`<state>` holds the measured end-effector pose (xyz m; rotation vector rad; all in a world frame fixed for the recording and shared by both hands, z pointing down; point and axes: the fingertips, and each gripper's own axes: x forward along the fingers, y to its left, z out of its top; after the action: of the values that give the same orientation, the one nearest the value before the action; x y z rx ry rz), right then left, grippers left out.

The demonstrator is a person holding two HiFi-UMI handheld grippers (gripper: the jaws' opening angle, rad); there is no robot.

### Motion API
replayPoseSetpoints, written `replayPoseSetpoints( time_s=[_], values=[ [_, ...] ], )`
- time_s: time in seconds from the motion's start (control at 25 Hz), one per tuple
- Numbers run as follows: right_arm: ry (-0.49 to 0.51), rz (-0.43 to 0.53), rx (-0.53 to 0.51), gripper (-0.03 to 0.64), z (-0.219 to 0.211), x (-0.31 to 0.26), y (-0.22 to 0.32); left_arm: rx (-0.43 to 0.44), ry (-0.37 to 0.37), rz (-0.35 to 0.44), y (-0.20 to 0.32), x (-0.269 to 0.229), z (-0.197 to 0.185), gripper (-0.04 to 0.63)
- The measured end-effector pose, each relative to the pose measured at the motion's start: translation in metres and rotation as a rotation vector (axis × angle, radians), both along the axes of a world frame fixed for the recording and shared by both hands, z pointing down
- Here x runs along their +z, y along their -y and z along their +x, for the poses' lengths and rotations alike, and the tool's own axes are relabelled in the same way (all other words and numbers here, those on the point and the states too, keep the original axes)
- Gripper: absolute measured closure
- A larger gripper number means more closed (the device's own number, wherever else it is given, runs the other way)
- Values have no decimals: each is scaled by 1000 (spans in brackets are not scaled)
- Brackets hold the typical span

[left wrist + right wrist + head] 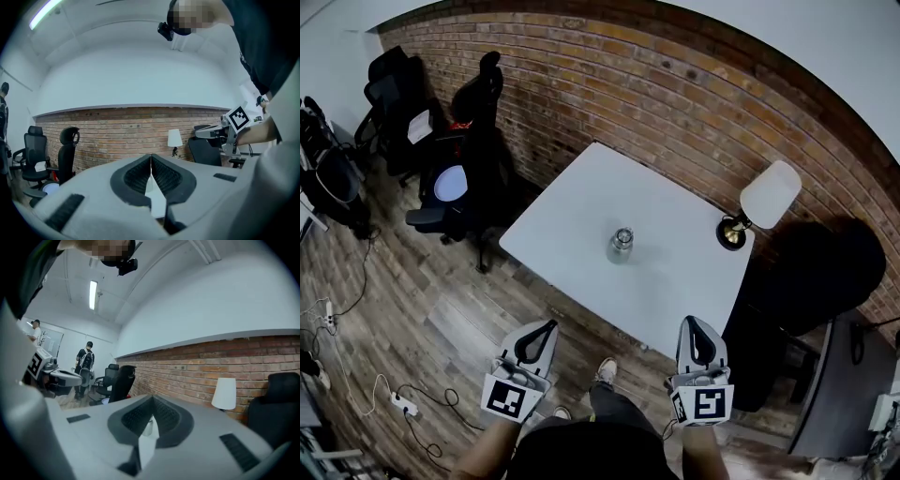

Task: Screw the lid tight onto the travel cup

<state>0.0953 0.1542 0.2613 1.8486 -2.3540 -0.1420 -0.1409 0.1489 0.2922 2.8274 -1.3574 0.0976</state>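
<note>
- Travel cup [622, 244] is standing mid-way across the white table [572, 206] in the head view. The left gripper [549, 328] and right gripper [693, 323] are hanging well short of it, so tightening is not yet begun.
- Left gripper view: the jaws are pressing together on nothing, and only a lamp [175, 138] is showing, no cup.
- Right gripper view: the jaws are likewise meeting empty, with the cup peeking beyond them.

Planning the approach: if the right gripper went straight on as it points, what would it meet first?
Probably the travel cup on the table, seen right past the right gripper's shut jaws; depth is unclear.
</note>
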Motion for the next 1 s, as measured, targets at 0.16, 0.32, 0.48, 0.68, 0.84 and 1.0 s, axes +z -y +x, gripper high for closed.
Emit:
replayPoseSetpoints(
  time_s=[0.16,0.32,0.48,0.68,0.84,1.0],
  values=[
    [10,3,-42,603,20,-4,45,-15,14,27,42,-15,28,569],
    [20,10,-91,603,28,-5,80,-47,26,45,69,-26,43,569],
    [37,-9,-125,603,24,2,103,-77,34,44,87,-28,43,569],
    [24,-48,-154,603,10,13,126,-96,21,1,105,-16,33,569],
    [-1,-58,-126,603,2,13,144,-63,-9,-15,128,-9,30,569],
    [-23,-84,-113,603,-7,18,147,-36,-12,-1,147,-15,21,569]
  ],
)
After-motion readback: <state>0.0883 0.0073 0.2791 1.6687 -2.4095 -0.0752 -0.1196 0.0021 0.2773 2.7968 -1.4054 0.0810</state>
